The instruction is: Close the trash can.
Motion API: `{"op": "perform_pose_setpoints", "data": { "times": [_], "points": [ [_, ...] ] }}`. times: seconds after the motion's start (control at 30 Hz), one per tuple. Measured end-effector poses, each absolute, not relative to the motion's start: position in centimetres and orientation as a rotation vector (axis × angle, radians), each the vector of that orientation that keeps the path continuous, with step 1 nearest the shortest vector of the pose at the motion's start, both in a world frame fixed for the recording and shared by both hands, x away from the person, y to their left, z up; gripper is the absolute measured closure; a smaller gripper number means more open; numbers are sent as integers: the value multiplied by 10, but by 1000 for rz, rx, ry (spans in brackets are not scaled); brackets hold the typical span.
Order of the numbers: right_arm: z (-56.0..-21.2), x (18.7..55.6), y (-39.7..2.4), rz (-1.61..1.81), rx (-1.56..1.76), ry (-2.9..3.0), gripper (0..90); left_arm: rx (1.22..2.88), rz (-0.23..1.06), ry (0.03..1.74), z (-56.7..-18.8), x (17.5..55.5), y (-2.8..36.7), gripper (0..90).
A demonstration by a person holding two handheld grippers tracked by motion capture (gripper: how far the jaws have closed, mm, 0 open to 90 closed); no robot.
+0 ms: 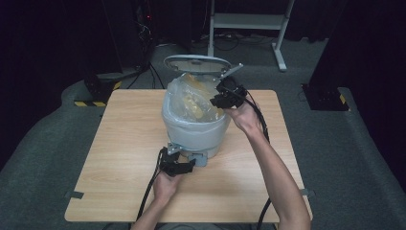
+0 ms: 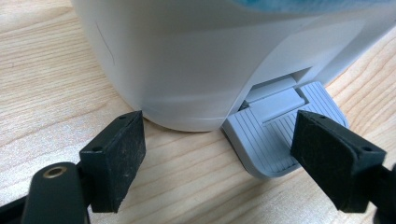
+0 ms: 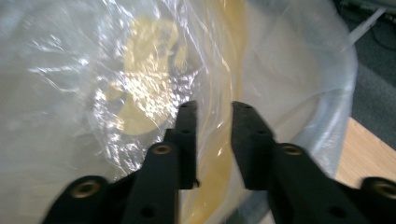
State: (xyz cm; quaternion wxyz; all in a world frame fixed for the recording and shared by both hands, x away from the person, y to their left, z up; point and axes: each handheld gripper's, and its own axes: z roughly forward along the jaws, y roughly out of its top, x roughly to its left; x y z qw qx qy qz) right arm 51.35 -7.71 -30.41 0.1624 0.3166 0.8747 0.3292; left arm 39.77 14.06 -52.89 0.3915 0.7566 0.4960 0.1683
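While left gripper [image 2: 219, 154] fingers spread wide over the bin pedal [image 2: 280, 140], right gripper [image 3: 214, 140] fingers, narrowly parted, straddle the bin liner [image 3: 140, 93], wrist angled down.

Pale grey bin [image 1: 194, 129], clear liner [image 1: 191, 98] with yellow print, ribbed grey pedal [image 2: 280, 140], light woodgrain table [image 1: 119, 158].

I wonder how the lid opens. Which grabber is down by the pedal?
The left gripper, low at the grey pedal; the right gripper is up at the plastic bag.

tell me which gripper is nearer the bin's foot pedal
Left. The left gripper sits right at the grey foot pedal, jaws open. The right gripper is up at the bin's rim, over the plastic liner.
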Motion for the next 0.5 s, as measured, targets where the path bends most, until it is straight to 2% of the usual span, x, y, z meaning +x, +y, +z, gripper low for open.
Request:
{"op": "perform_pose_setpoints", "data": {
  "times": [0.2, 0.5],
  "points": [
    [-292, 504, -83, 1012, 881, 2467, 686, 1922, 426, 1260, -529, 398, 141, 179],
    [-298, 520, -77, 989, 876, 2469, 810, 1921, 425, 1259, -529, 398, 141, 179]
  ]
}}
